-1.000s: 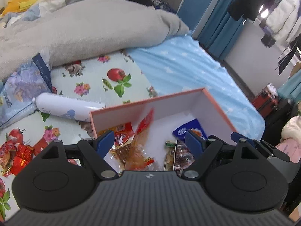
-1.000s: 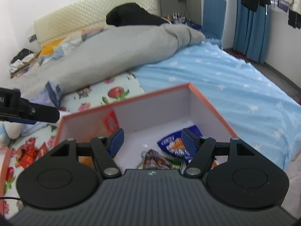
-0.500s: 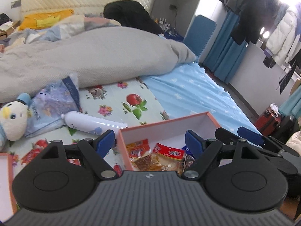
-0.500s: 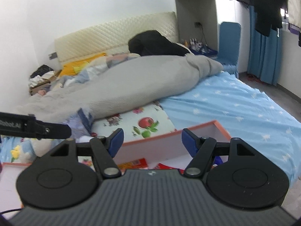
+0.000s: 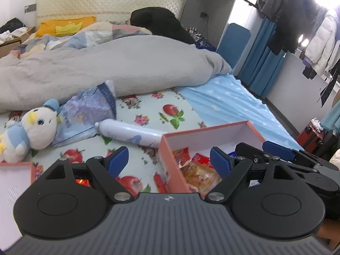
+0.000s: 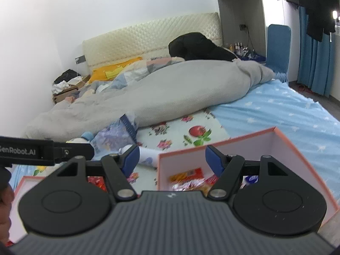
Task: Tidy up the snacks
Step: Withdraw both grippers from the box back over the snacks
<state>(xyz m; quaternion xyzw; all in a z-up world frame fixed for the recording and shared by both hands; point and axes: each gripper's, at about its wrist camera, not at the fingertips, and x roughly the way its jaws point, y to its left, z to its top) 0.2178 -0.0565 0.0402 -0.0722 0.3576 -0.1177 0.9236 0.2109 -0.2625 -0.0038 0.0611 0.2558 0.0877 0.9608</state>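
Both tongs, left (image 5: 169, 159) and right (image 6: 172, 157), have risen, released, above the snack box (image 5: 212, 128) below.

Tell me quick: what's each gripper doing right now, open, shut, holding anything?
Left gripper: open, holding nothing, above the edge of the pink box.
Right gripper: open, holding nothing, over the same box.

"genrobot.ai" is printed in white on the left gripper (image 6: 45, 152) body.
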